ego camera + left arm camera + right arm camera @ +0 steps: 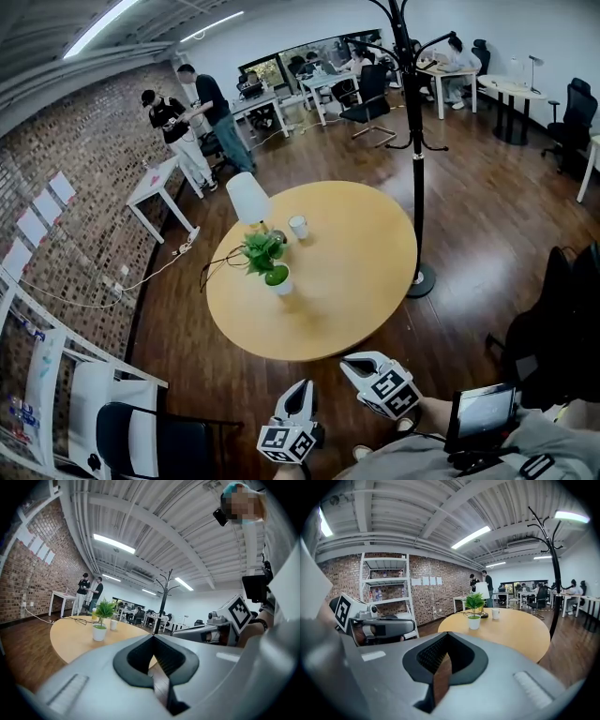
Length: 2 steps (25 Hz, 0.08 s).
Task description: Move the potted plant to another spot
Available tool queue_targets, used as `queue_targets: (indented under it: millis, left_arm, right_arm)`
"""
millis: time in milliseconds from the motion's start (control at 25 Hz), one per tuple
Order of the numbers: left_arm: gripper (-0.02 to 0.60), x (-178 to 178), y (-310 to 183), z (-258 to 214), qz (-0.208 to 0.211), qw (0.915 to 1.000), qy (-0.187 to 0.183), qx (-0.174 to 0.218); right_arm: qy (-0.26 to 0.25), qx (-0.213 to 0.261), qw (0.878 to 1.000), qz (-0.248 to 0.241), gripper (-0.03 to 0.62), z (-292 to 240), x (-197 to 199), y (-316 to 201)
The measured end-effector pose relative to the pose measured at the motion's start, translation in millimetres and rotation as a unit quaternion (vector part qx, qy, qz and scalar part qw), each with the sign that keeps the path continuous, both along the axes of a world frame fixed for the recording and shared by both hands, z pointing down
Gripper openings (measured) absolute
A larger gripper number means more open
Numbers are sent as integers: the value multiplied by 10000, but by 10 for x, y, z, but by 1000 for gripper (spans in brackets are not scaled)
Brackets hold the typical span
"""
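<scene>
A small potted plant (270, 261), green leaves in a white pot, stands on the left part of a round wooden table (347, 281). Both grippers hover off the table's near edge, well short of the plant. My left gripper (301, 387) is shut and empty; in the left gripper view its tips (153, 636) meet, with the plant (100, 620) far ahead to the left. My right gripper (352, 362) sits beside it, also shut with nothing held. In the right gripper view its tips (447, 635) point toward the plant (474, 612), slightly right of centre.
A white cup (298, 226) and a white-shaded lamp (247, 198) with a black cable stand behind the plant. A black coat rack (413, 141) rises at the table's right. A chair (141, 439) and white shelf (37, 370) are at left, a dark bag (553, 319) at right. People stand far back.
</scene>
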<state>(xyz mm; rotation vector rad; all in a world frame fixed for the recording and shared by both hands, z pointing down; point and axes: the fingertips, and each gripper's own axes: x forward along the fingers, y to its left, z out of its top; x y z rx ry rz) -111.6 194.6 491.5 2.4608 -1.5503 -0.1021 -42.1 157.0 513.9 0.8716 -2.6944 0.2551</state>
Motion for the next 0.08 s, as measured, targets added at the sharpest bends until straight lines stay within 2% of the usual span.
queue_targets:
  millis: [80]
  left_arm:
    - [2, -22, -20, -4, -21, 10000, -11, 24]
  right_arm:
    - [-6, 50, 10000, -6, 6, -7, -15, -30]
